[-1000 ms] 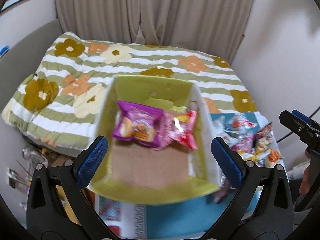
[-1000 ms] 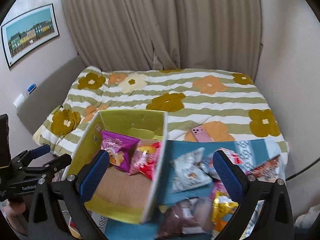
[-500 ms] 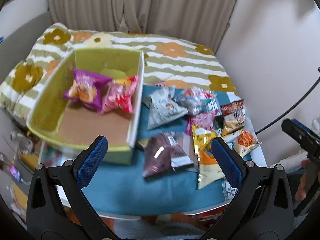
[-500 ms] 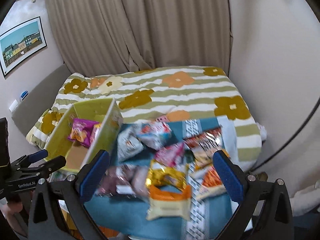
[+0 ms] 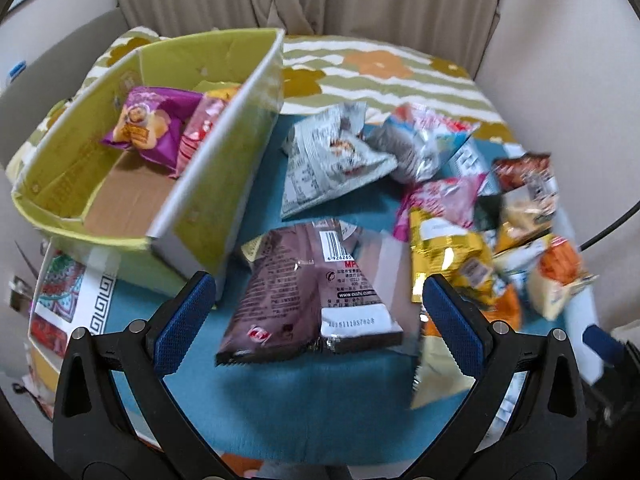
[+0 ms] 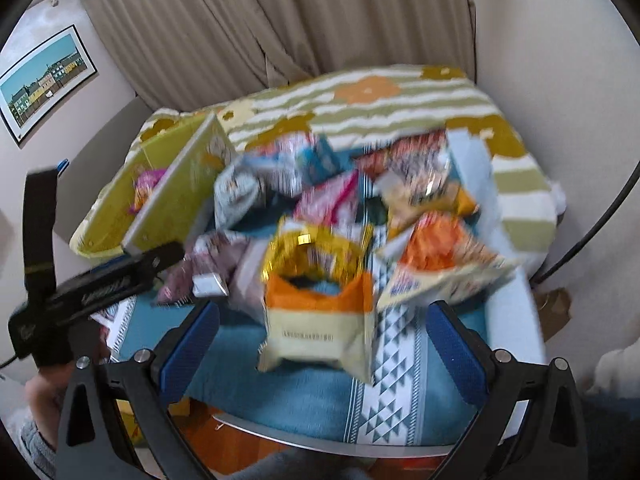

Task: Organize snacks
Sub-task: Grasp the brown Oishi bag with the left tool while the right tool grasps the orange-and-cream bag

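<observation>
A lime-green cardboard box (image 5: pixel 224 152) stands at the left of a blue cloth and holds a purple snack bag (image 5: pixel 148 124) and a pink one (image 5: pixel 200 128). Several loose snack bags lie right of it. My left gripper (image 5: pixel 318 312) is open, low over a brown bag (image 5: pixel 312 288). My right gripper (image 6: pixel 320 340) is open, just in front of a gold-and-orange bag (image 6: pixel 316 296). An orange bag (image 6: pixel 436 264) lies to its right. The box also shows in the right wrist view (image 6: pixel 176 196), left of the pile.
The snacks lie on a blue patterned cloth (image 5: pixel 280 392) over a small table at the foot of a bed with a striped flowered cover (image 5: pixel 384 68). Curtains and walls stand behind. A black cable (image 6: pixel 600 220) hangs at the right.
Both grippers swung right from the box to the snack pile and came down closer to it. The left now frames the brown bag, the right the gold-and-orange bag. Both stayed open.
</observation>
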`<state>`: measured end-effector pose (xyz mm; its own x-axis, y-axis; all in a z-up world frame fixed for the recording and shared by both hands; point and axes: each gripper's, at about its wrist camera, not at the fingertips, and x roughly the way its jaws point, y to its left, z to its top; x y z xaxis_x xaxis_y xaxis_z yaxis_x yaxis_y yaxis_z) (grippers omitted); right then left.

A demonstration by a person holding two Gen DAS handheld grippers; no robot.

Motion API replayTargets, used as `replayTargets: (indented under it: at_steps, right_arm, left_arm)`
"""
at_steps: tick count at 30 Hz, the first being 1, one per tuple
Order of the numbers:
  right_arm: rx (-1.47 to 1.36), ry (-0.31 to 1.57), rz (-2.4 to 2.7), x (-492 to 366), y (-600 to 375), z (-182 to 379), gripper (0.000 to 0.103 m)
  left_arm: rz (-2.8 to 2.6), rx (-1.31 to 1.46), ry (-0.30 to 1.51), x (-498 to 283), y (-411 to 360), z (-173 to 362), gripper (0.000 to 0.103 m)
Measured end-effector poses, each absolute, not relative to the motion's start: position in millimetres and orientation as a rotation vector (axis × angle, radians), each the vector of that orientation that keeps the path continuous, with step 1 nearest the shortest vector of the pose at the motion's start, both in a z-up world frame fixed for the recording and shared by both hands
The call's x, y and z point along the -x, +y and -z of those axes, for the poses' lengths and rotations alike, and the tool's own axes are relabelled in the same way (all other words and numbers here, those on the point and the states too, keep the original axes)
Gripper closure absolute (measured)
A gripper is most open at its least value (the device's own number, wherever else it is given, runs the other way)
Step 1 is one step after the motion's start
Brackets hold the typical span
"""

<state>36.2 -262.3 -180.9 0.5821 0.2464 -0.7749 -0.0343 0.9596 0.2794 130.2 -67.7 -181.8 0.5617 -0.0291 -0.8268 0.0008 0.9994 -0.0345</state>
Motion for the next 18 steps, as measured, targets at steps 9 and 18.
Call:
replayTargets:
  at_steps: [9,18]
  right_arm:
    - [-0.291,0.974,-0.188,-52.5,-253.5,226.5,0.000]
    - [-0.287,1.002,-0.186,-67.3,-248.9,240.7,0.000]
  left_arm:
    - [-0.015,-0.015,1.025,-151.9,-75.6,219.6,0.006]
    - [0.003,0.036,1.110,-159.8,-61.0,233.2,0.027]
